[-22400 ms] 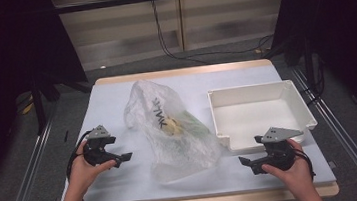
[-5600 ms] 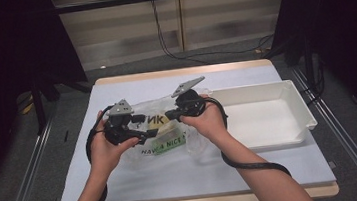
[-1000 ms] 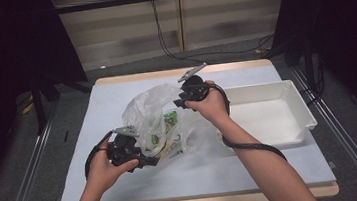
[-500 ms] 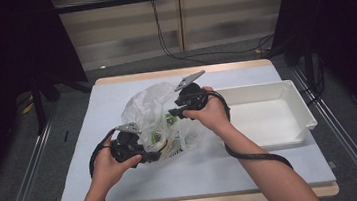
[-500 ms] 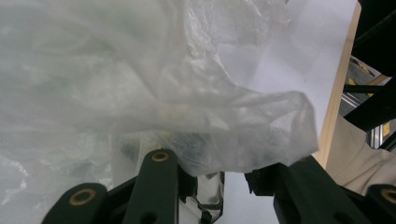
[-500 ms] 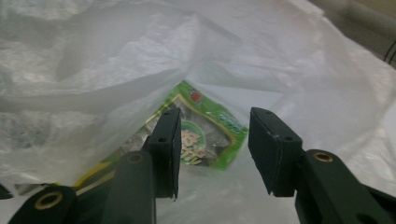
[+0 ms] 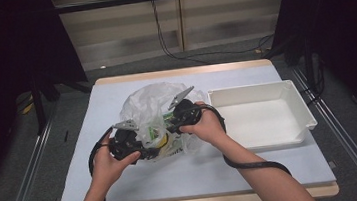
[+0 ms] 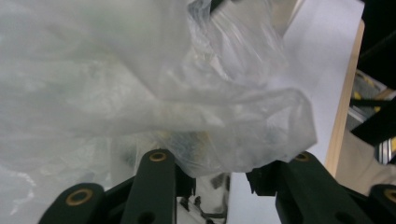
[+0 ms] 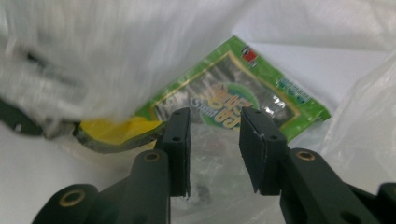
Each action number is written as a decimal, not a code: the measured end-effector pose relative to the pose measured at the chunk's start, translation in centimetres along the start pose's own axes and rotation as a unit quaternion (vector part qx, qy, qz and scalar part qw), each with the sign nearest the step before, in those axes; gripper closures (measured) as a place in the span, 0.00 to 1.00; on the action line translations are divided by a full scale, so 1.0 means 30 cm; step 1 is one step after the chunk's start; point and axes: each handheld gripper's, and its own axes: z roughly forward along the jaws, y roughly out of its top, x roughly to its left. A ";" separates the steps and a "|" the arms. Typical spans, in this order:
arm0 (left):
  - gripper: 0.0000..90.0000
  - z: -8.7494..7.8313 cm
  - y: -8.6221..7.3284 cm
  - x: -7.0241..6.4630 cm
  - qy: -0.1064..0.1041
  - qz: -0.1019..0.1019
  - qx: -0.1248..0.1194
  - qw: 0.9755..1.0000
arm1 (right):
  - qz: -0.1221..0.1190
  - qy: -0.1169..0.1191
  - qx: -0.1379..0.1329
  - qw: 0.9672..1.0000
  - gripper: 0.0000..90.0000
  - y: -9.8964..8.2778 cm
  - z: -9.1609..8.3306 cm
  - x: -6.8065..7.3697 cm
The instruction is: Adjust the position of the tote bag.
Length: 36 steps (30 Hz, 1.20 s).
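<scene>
The step in hand looks like emptying the clear plastic bag (image 7: 155, 114) into the white tray (image 7: 263, 116): one claw holds the bag, the other goes in for what is inside. The left gripper (image 7: 143, 147) has a bunched fold of the film lying across its two jaws at the near left edge of the bag; the jaws have just been opening a little, and whether the pads pinch the film I cannot tell. The right gripper (image 9: 214, 140) is inside the bag mouth, its jaws standing part open with nothing pressed between them; they have just been closing. Just ahead of its tips lies the green snack packet (image 9: 233, 100), flat, and to their left a yellow item (image 9: 116, 130), partly under film.

Next, I judge, the right claw must ease forward and close on the packet's near edge, then draw it out toward the tray, which sits off to that claw's right. Loose film drapes above and beside the jaws and could get caught in the grip
</scene>
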 end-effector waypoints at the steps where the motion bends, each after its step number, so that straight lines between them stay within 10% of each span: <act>1: 0.69 -0.004 0.000 0.003 0.012 0.000 -0.004 1.000 | -0.005 0.002 0.003 1.000 0.75 -0.004 0.002 0.002; 14: 0.57 -0.038 0.004 0.028 0.038 -0.002 -0.018 0.999 | -0.031 0.010 0.036 0.999 0.88 -0.042 -0.012 0.018; 20: 0.92 -0.010 -0.005 0.018 0.001 -0.011 -0.002 1.000 | -0.024 0.010 0.007 1.000 0.65 -0.034 -0.027 0.015; 28: 0.98 -0.017 0.011 0.003 -0.025 -0.012 -0.006 1.000 | -0.033 0.052 -0.028 0.998 0.28 -0.009 -0.008 0.044; 36: 0.98 -0.038 -0.001 0.027 0.004 -0.018 -0.014 1.000 | -0.068 0.051 0.012 0.996 0.36 -0.014 0.050 0.070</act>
